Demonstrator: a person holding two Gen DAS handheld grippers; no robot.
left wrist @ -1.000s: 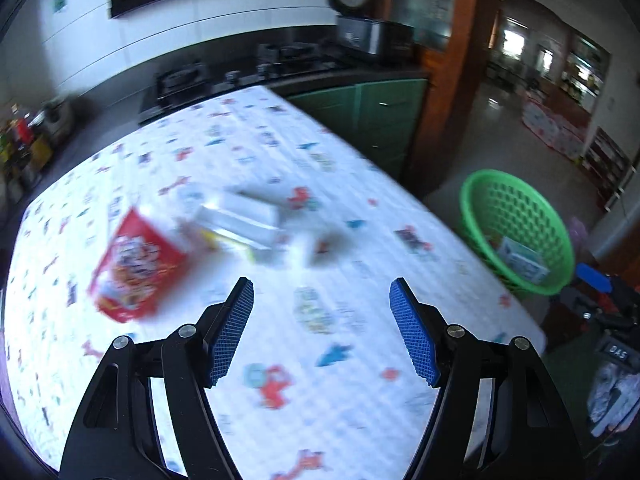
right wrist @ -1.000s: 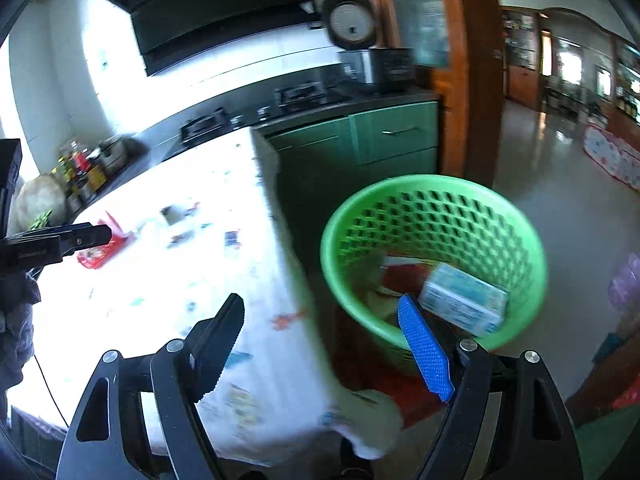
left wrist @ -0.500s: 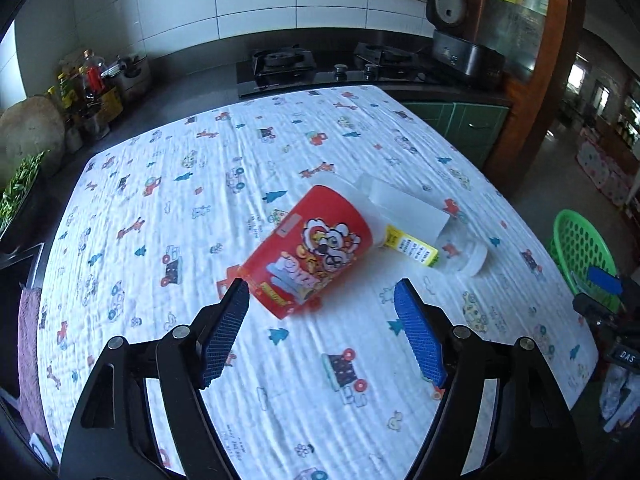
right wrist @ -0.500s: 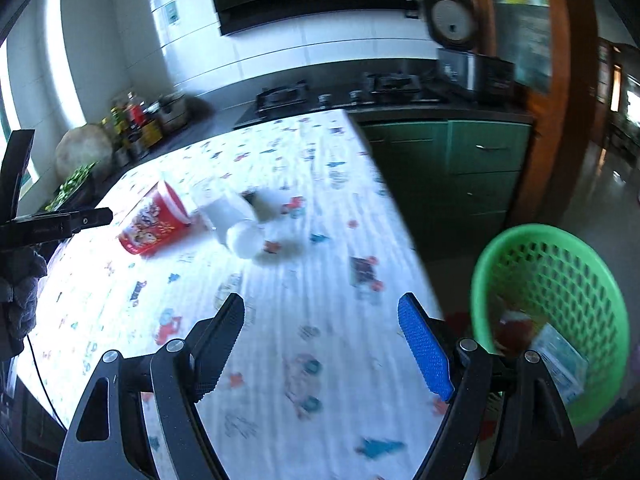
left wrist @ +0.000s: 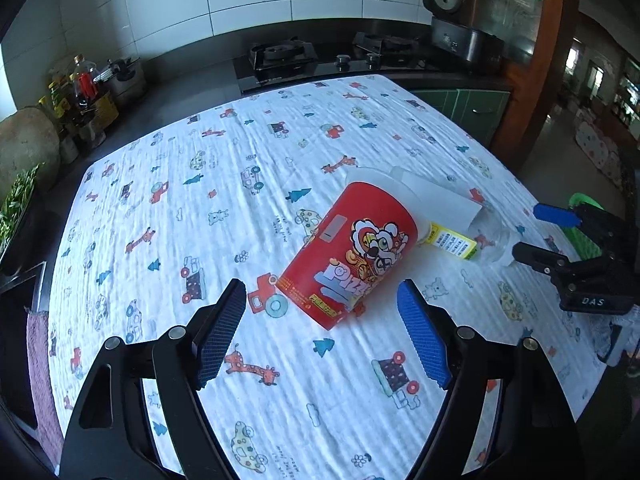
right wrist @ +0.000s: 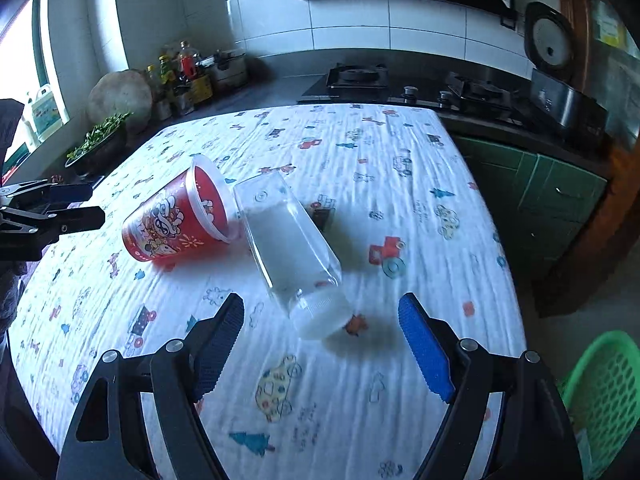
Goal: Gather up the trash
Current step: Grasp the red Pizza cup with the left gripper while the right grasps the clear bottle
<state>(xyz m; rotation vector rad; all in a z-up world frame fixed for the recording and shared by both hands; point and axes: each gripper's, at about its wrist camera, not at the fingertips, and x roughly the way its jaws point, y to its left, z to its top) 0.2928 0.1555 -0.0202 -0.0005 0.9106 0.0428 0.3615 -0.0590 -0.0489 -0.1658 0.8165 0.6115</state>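
Red snack cup point(left wrist: 352, 252) and clear plastic bottle point(right wrist: 294, 258) lie on their sides, touching, near the right edge of the cloth-covered tabletop point(left wrist: 168, 184), with the green basket point(right wrist: 600, 396) on the floor past its near right corner. Both are round and could roll off that edge if nudged off-centre. The left gripper point(left wrist: 322, 334) hangs just short of the cup, jaws opening and empty; the right gripper point(right wrist: 320, 346) stands wide at the bottle's cap end, gripping nothing.
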